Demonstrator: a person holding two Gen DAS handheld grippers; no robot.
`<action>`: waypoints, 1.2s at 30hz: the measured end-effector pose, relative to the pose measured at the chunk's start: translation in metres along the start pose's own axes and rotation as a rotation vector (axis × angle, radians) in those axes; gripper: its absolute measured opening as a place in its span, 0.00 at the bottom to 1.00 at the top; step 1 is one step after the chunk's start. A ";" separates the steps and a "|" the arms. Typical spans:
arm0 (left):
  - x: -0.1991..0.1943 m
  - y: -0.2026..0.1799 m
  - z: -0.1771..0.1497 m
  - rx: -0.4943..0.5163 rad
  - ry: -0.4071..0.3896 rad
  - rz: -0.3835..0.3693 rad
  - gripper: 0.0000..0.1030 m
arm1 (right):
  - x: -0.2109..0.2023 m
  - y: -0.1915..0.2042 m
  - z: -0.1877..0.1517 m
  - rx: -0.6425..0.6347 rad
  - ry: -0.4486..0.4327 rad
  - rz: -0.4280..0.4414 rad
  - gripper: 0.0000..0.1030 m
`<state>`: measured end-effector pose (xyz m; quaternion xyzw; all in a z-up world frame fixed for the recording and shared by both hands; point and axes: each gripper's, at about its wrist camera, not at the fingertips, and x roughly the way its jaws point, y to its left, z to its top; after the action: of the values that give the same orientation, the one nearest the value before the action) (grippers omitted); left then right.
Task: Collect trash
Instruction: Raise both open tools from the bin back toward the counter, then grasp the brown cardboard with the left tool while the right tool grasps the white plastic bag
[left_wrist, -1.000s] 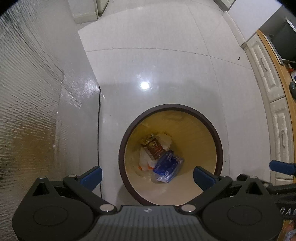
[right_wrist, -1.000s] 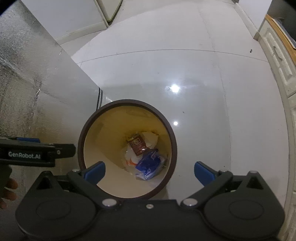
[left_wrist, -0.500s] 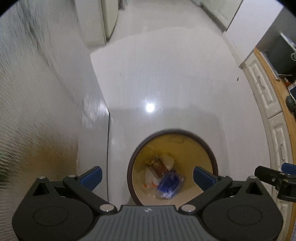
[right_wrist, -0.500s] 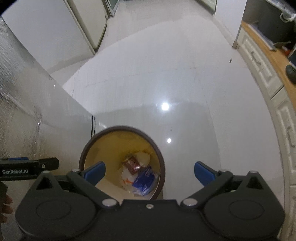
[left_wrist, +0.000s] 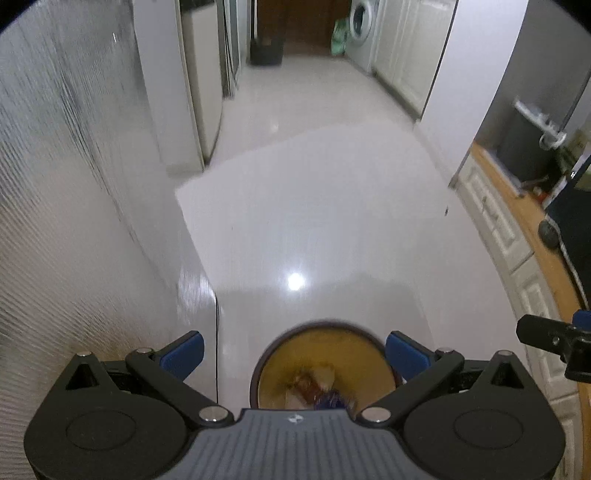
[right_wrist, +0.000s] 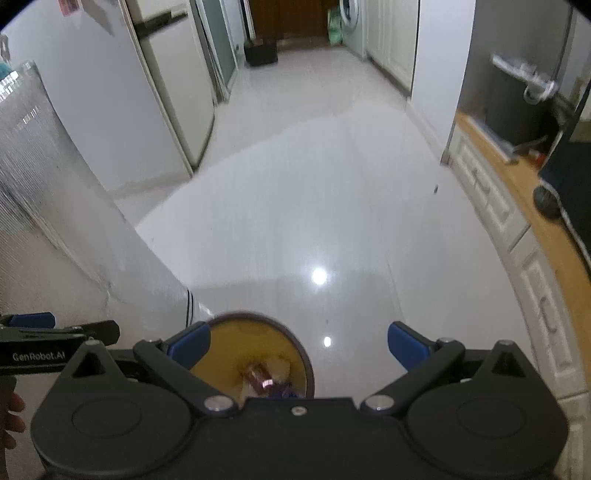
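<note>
Left gripper (left_wrist: 293, 349): blue-padded fingers spread wide, nothing between them
Right gripper (right_wrist: 299, 343): fingers likewise wide apart, empty
Round brown-rimmed bin with yellow interior (left_wrist: 284, 360): upright on glossy white tile floor (left_wrist: 314, 221), just beside textured silver panel (left_wrist: 55, 221)
Crumpled wrappers, brown, white and blue (left_wrist: 314, 387): at bin bottom, blurred
White cabinet with wooden surface (left_wrist: 517, 236): along floor's right edge
</note>
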<state>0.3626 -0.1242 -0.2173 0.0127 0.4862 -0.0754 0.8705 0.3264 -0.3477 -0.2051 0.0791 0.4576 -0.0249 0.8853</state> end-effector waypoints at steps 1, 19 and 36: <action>-0.008 -0.001 0.002 -0.003 -0.025 -0.003 1.00 | -0.008 0.000 0.002 0.003 -0.023 0.000 1.00; -0.161 -0.012 0.008 0.011 -0.369 -0.047 1.00 | -0.146 0.015 0.015 -0.005 -0.410 0.053 1.00; -0.326 0.063 -0.007 -0.044 -0.618 -0.006 1.00 | -0.243 0.125 0.021 -0.137 -0.581 0.262 1.00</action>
<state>0.1981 -0.0223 0.0524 -0.0313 0.2001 -0.0678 0.9769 0.2169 -0.2349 0.0193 0.0670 0.1722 0.0988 0.9778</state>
